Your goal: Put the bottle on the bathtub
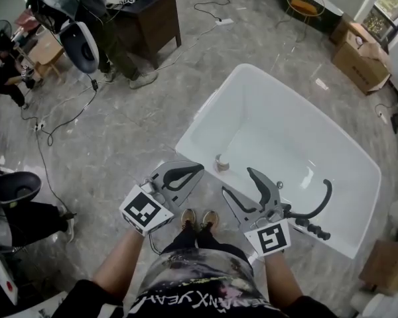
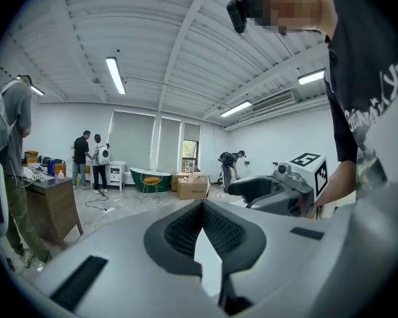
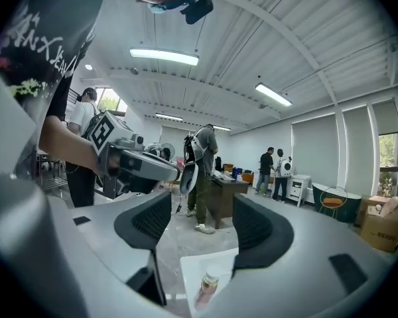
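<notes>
A small amber bottle (image 1: 221, 163) with a pale cap stands on the near rim of the white bathtub (image 1: 285, 121). In the right gripper view the bottle (image 3: 207, 288) shows low between the jaws, on the white rim (image 3: 192, 265). My right gripper (image 1: 237, 181) hangs just right of the bottle and nearer to me, open and empty, with its jaws (image 3: 200, 211) wide apart. My left gripper (image 1: 198, 171) is just left of the bottle, apart from it. Its jaws (image 2: 202, 205) meet at the tips with nothing held.
A black curved tap fitting (image 1: 316, 217) sits on the tub's near rim to the right. A dark desk (image 1: 146, 15) and a standing person (image 1: 113, 38) are at the back left. Cables (image 1: 60, 121) trail over the marble floor. Cardboard boxes (image 1: 358, 58) stand at the far right.
</notes>
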Motion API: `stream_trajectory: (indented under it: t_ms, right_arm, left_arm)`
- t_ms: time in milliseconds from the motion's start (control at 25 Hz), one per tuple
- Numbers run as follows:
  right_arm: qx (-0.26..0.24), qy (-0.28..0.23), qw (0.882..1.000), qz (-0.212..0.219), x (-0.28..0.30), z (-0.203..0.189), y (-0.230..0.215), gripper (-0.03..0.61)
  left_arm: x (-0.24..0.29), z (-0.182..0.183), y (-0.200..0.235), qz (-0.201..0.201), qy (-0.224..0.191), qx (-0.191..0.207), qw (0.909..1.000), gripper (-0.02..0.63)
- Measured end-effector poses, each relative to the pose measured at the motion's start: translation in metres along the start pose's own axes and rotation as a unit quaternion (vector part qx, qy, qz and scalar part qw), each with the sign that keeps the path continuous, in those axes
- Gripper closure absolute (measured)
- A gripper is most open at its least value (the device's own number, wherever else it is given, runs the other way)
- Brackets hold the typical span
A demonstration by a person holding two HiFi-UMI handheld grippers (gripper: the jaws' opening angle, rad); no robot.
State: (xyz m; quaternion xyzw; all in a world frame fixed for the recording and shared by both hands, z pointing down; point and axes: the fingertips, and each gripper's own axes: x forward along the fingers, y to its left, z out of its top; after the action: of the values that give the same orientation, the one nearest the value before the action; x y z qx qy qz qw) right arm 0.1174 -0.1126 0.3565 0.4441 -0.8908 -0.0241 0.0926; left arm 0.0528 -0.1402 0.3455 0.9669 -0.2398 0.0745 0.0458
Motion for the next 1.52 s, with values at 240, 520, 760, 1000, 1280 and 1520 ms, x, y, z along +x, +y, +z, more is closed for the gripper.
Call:
stream_trajectory:
  t_ms: [240, 520, 760, 1000, 1280, 1520]
  right_arm:
    - [-0.016, -0.013, 1.0, 0.005, 0.003, 0.027, 0.002, 0.301]
    - [-0.022, -0.02, 1.0, -0.001, 0.006, 0.039, -0.001, 0.326]
    - [-0.027, -0.018, 0.999, -0.011, 0.01, 0.04, -0.003, 0.444]
    - [-0.038, -0.011, 0.999, -0.01, 0.015, 0.039, -0.001, 0.575]
    - [-0.044, -0.017, 0.999, -0.003, 0.02, 0.046, 0.006, 0.577]
    - [-0.036, -0.021, 0.999, 0.002, 0.023, 0.05, 0.008, 0.578]
  left_arm:
    - [-0.006, 0.006, 0.002, 0.003, -0.003, -0.002, 1.0, 0.603]
    - [-0.006, 0.013, 0.003, 0.001, -0.008, -0.004, 1.0, 0.603]
    - [-0.009, 0.016, 0.007, 0.0, -0.011, -0.005, 0.9999, 0.603]
    - [-0.013, 0.015, 0.011, 0.0, -0.011, -0.004, 0.9999, 0.603]
    - [-0.016, 0.016, 0.013, -0.004, -0.012, 0.0, 0.9999, 0.603]
    - [-0.018, 0.015, 0.017, -0.005, -0.009, 0.004, 0.9999, 0.603]
